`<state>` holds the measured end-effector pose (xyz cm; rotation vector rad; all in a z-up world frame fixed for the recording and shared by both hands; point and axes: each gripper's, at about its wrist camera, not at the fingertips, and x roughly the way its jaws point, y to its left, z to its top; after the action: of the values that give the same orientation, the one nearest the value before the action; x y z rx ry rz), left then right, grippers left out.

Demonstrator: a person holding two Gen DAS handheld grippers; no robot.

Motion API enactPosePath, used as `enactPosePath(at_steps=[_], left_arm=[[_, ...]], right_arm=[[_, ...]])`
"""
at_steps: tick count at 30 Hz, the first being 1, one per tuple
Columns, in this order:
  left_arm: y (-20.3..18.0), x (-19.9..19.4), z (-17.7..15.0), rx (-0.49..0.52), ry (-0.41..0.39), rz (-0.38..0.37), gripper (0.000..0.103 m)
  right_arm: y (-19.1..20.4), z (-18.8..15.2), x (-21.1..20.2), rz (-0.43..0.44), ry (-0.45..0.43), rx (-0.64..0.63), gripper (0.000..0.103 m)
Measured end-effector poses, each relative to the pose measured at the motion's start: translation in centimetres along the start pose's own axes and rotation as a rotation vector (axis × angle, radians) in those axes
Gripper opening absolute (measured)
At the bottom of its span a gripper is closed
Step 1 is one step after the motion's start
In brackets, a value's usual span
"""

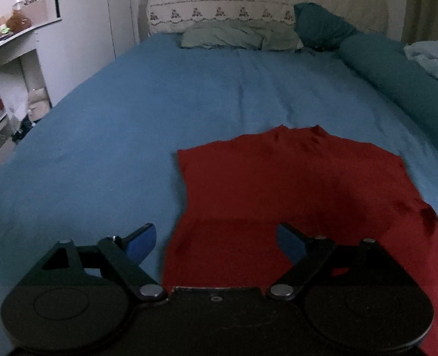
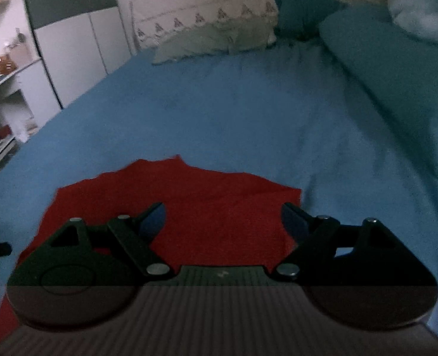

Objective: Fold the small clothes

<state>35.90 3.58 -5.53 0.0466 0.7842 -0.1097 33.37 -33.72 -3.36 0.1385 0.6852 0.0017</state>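
Observation:
A small red garment [image 1: 293,190] lies flat on the blue bed sheet [image 1: 159,112], neck end pointing away from me. My left gripper [image 1: 216,240] is open above its near left edge, left finger over the sheet, right finger over the red cloth. In the right wrist view the red garment [image 2: 213,201] lies under my right gripper [image 2: 223,222], which is open and empty over the garment's near right part. Neither gripper holds cloth.
Pillows [image 1: 236,37] and a teal bolster [image 1: 396,71] lie at the head and right side of the bed. A crumpled light blue cloth [image 1: 435,56] sits far right. White shelves and a wardrobe [image 1: 79,23] stand left of the bed.

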Motion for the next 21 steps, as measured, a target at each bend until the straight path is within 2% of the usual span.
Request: enactPosePath(at_steps=[4, 5, 9, 14, 15, 18, 19, 21], left_arm=[[1.4, -4.0, -4.3, 0.009, 0.013, -0.015, 0.092], [1.6, -4.8, -5.7, 0.018, 0.02, -0.013, 0.092], [2.9, -6.6, -11.1, 0.004, 0.048, -0.019, 0.091], [3.8, -8.9, -17.2, -0.037, 0.045, -0.007, 0.085], [3.8, -9.3, -18.1, -0.042, 0.046, -0.008, 0.079], [3.7, -9.9, -20.7, -0.063, 0.058, -0.036, 0.073], [3.6, -9.9, -21.4, -0.067, 0.063, -0.043, 0.067], [3.2, -10.1, -22.5, -0.063, 0.05, -0.046, 0.066]], right_arm=[[0.7, -3.5, -6.8, -0.017, 0.018, -0.023, 0.101], [0.5, -4.0, -7.2, -0.019, 0.027, -0.023, 0.101], [-0.4, -10.8, -11.4, -0.025, 0.069, 0.008, 0.101], [-0.8, -19.0, -13.8, -0.071, 0.117, -0.002, 0.099], [-0.8, -20.5, -14.2, -0.077, 0.121, -0.001, 0.099], [-0.7, -23.8, -15.3, -0.076, 0.119, 0.037, 0.095], [-0.7, -24.6, -15.7, -0.079, 0.118, 0.053, 0.094], [-0.4, -25.9, -16.0, -0.096, 0.116, 0.065, 0.092]])
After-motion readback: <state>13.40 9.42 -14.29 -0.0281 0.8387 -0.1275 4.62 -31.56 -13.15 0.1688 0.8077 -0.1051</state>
